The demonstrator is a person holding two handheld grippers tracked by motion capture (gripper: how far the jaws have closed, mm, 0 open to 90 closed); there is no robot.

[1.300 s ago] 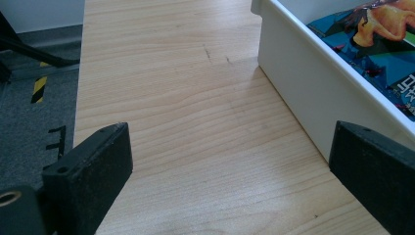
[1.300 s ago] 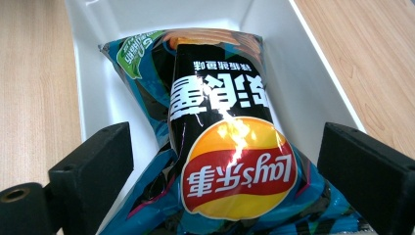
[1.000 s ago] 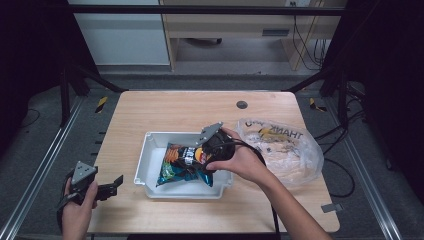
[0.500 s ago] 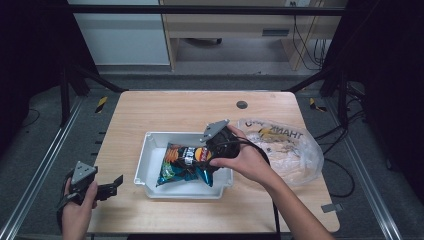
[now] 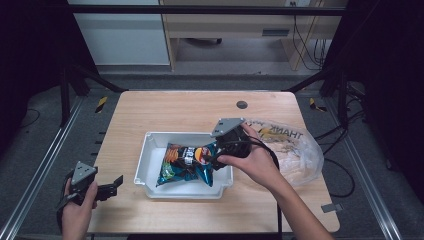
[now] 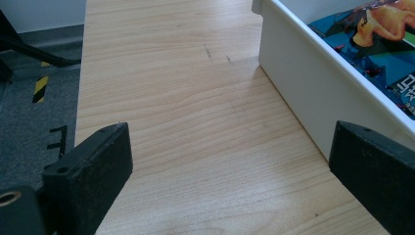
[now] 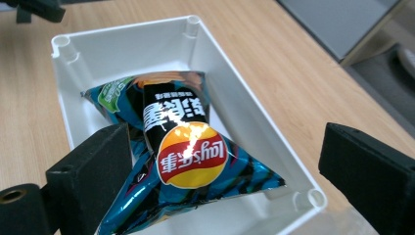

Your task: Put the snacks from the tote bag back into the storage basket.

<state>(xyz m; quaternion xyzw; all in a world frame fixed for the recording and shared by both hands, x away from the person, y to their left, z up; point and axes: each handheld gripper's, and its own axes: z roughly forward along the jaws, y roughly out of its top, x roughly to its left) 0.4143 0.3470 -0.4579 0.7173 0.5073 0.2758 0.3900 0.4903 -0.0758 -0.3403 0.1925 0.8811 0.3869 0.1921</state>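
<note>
From above, your right gripper hovers over the chip bag lying in the white bin; your left gripper sits at the table's near-left corner. Left gripper view: jaws spread beside the bin wall. Right gripper view: jaws spread, bag loose between them.

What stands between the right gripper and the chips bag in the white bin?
Nothing visible does. The right gripper hangs open just above the chips bag, which lies in the white bin, with only air between.
</note>
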